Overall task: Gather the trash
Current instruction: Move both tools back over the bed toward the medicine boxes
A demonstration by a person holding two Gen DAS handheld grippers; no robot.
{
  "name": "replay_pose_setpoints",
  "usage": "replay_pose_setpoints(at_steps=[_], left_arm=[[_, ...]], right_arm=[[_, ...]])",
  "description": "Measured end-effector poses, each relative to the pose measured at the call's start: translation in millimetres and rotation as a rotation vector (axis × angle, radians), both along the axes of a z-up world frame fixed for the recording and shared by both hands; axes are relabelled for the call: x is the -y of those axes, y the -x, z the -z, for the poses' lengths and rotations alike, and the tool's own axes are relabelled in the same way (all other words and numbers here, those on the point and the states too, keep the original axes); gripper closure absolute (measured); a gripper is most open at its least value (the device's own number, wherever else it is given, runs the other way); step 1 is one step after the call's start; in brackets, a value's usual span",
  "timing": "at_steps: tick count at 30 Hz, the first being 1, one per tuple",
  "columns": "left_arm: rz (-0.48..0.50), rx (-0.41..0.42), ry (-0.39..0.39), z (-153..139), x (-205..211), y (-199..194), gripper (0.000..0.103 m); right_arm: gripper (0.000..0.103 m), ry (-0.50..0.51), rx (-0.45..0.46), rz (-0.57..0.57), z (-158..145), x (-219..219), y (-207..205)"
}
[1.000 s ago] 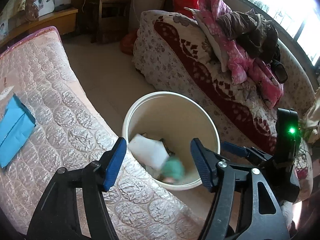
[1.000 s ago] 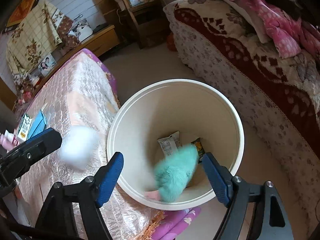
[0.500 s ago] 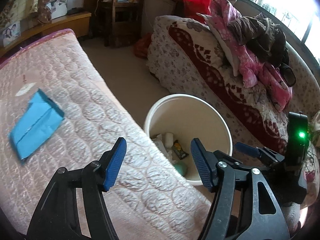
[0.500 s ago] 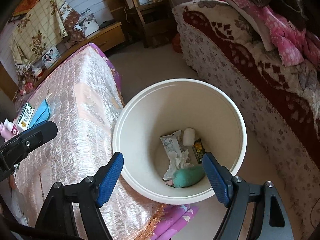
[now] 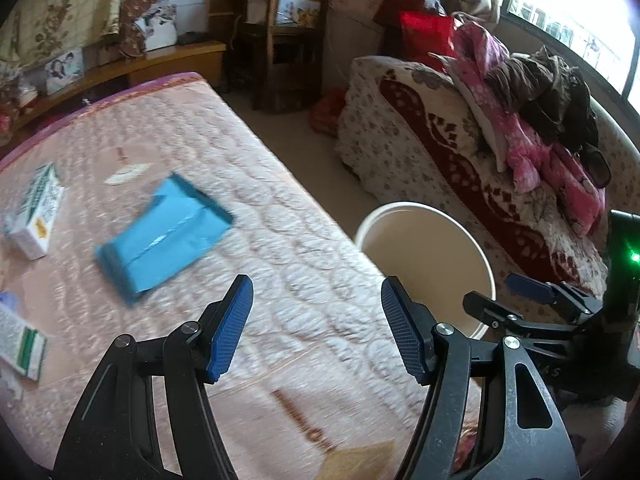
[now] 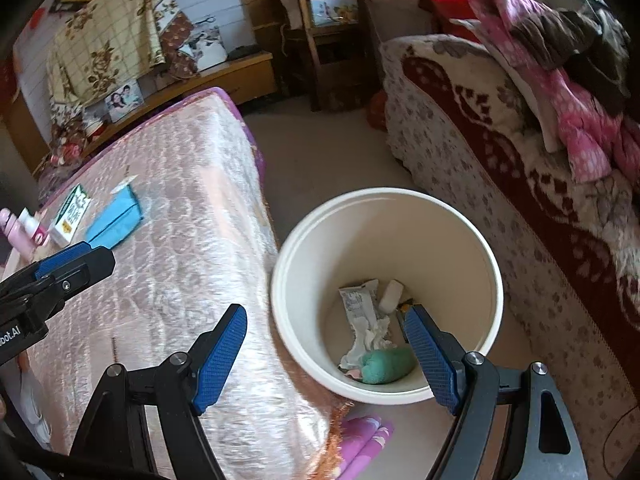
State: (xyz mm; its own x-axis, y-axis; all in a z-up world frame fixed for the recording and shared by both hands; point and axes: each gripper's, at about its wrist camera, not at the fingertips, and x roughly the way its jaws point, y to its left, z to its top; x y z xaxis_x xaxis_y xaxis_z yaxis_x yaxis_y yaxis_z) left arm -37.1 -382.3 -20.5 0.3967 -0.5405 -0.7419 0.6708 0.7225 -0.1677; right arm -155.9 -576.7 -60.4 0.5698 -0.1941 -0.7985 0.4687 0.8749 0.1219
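A cream round bin (image 6: 492, 264) (image 5: 486, 268) stands on the floor between the quilted mattress (image 6: 168, 264) and a sofa. In it lie a teal fuzzy piece (image 6: 386, 366), a white wrapper (image 6: 358, 304) and crumpled tissue. On the mattress (image 5: 280, 240) rest a blue packet (image 5: 164, 240) (image 6: 114, 224) and a green-and-white carton (image 5: 38, 212) (image 6: 72, 214). My left gripper (image 5: 316, 328) hangs open over the mattress with nothing between its pads. My right gripper (image 6: 326, 356) stands open and empty above the bin's near-left rim.
A sofa (image 5: 440, 152) with a floral red-and-white cover and piled pink and brown clothes flanks the bin on the right. More small boxes (image 5: 20, 344) lie at the mattress's left edge. A pink bottle (image 6: 14, 232) stands far left. A wooden chair (image 6: 332, 40) stands at the back.
A teal piece and a white piece fell into the bin and settled. Both grippers then rose and swung left, bringing the mattress with its blue packet and carton into view.
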Motion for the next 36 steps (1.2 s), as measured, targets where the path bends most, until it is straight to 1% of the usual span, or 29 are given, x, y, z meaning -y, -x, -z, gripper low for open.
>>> replay_pose_setpoints(at_steps=[9, 22, 30, 36], left_arm=[[-0.106, 0.013, 0.008, -9, -54, -9, 0.038], [-0.241, 0.043, -0.004, -15, -138, -20, 0.038], [-0.324, 0.044, -0.019, -14, -197, -24, 0.038], [-0.422, 0.024, -0.055, -1, -254, -34, 0.038]], right_arm=[[0.024, 0.032, 0.022, -0.07, -18, -41, -18], [0.024, 0.061, 0.035, -0.203, -30, -113, -48], [0.024, 0.057, 0.016, -0.3, -26, -165, -71], [0.023, 0.073, -0.02, -0.385, -19, -203, -88]])
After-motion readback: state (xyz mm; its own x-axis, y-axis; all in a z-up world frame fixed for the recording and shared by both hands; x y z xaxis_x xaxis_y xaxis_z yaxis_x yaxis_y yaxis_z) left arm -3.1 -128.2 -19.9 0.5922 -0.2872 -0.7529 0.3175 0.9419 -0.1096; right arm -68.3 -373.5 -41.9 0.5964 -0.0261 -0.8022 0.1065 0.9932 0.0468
